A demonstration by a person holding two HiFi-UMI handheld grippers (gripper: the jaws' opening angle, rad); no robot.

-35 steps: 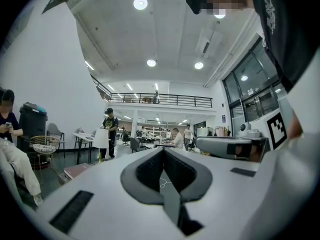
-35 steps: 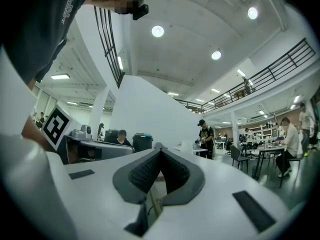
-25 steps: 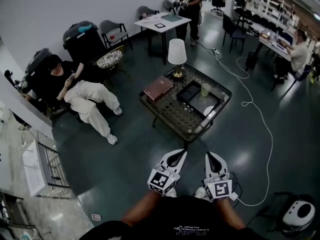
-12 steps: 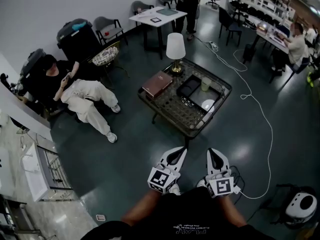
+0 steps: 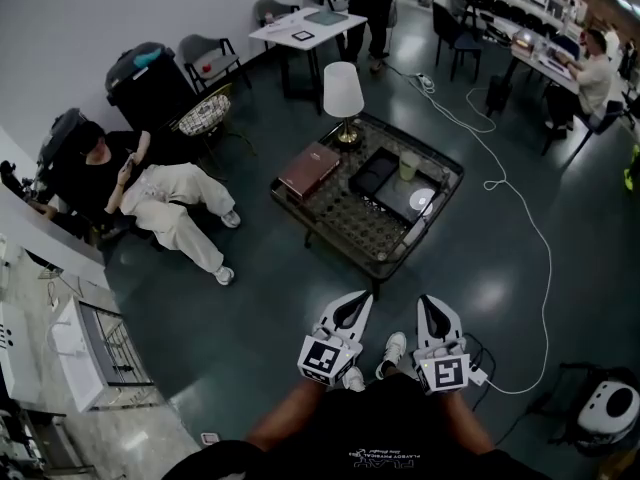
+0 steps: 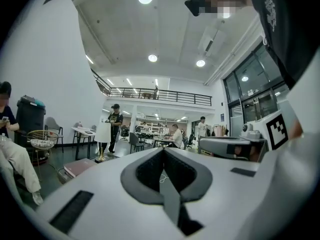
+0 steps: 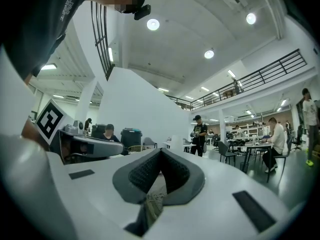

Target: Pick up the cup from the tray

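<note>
While far from the cup (image 5: pixel 408 165), left hand-held gripper (image 5: pixel 360 300) and right hand-held gripper (image 5: pixel 427 304) closed, empty.

Cup (image 5: pixel 407 165) on tray (image 5: pixel 398 196) (right side of table (image 5: pixel 347 226)), book (image 5: pixel 308 171) left, lamp (image 5: pixel 342 90) behind.

Pale green cup (image 5: pixel 408 164); black tray (image 5: pixel 372 176); dark table (image 5: pixel 345 223) with a lattice-patterned top. Reddish-brown book (image 5: pixel 309 171). Lamp (image 5: pixel 342 90) has a white shade and brass base. Dark green floor (image 5: pixel 280 298), white cable (image 5: pixel 545 268). Left gripper (image 5: pixel 360 298) and right gripper (image 5: pixel 427 301) are white, with black-and-white square markers.
</note>
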